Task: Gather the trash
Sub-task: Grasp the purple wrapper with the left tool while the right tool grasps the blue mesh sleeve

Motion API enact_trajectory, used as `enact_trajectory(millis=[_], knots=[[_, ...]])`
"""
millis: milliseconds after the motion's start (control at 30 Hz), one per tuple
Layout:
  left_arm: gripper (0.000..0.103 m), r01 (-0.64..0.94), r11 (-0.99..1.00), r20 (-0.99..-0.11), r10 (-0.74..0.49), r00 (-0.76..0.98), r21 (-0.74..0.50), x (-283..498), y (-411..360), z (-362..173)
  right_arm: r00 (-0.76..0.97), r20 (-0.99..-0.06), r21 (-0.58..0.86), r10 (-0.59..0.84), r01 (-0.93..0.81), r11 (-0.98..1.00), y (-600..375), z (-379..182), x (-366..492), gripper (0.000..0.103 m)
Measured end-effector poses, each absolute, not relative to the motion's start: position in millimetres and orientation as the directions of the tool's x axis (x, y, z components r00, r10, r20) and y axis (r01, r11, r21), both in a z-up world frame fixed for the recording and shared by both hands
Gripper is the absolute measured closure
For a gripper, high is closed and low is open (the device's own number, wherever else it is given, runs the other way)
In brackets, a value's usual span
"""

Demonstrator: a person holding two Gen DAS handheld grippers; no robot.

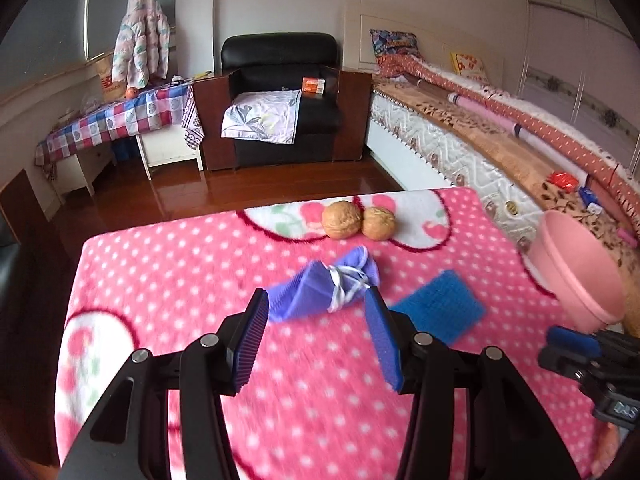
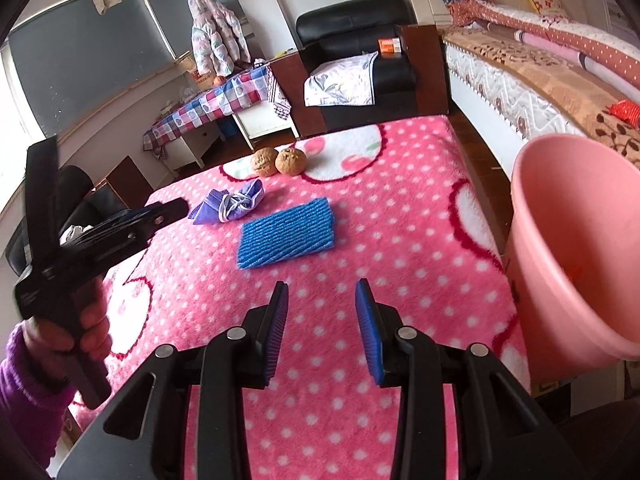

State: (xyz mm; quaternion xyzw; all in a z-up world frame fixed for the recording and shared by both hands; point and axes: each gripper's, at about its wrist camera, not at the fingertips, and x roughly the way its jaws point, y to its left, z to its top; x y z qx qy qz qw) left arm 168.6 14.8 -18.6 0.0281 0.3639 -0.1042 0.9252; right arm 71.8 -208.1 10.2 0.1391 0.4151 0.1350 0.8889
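A crumpled purple face mask [image 1: 304, 286] [image 2: 232, 204] with white loops lies on the pink dotted blanket [image 1: 180, 272]. My left gripper [image 1: 317, 294] is open, its tips on either side of the mask's near edge without pressing it. A blue ribbed pad [image 1: 440, 306] [image 2: 286, 232] lies right of the mask. Two walnuts [image 1: 358, 222] [image 2: 278, 162] sit side by side behind them. My right gripper [image 2: 323, 286] is open and empty, hovering short of the blue pad. A pink bucket [image 1: 576, 276] [image 2: 580, 248] tilts at the table's right edge with something orange inside; what holds it up is hidden.
A hand in a purple sleeve [image 2: 24, 380] holds the left gripper [image 2: 176, 206]. A bed [image 1: 500, 152] runs along the right. A black armchair [image 1: 280, 92] and a checked-cloth table [image 1: 120, 120] stand beyond the wooden floor [image 1: 240, 192].
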Motion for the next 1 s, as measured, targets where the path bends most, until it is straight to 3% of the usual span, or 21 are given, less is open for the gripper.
enact_trajectory(millis=[300, 433, 533, 600, 700, 1000], knots=[[0.054, 0.233, 0.972, -0.716, -0.179, 0.675, -0.023, 211, 15, -42, 0.57, -0.705, 0.435, 0.422, -0.122, 0.892, -197, 3, 98, 0.067], [0.053, 0.235, 0.97, -0.721, -0.209, 0.66, -0.067, 216, 18, -52, 0.559, -0.709, 0.448, 0.43, -0.113, 0.887, -192, -1, 110, 0.054], [0.069, 0.239, 0.965, -0.713, -0.242, 0.658, -0.106, 215, 21, -51, 0.527, -0.717, 0.483, 0.457, -0.098, 0.87, -188, -8, 118, 0.054], [0.085, 0.233, 0.963, -0.71, -0.259, 0.655, -0.135, 212, 23, -50, 0.508, -0.721, 0.499, 0.471, -0.09, 0.862, -184, -11, 123, 0.054], [0.091, 0.235, 0.957, -0.701, -0.284, 0.654, -0.168, 203, 23, -47, 0.494, -0.727, 0.511, 0.477, -0.074, 0.856, -179, -16, 129, 0.054], [0.092, 0.19, 0.964, -0.67, -0.268, 0.693, -0.189, 167, 31, -31, 0.529, -0.725, 0.522, 0.441, 0.004, 0.853, -175, -16, 158, 0.054]])
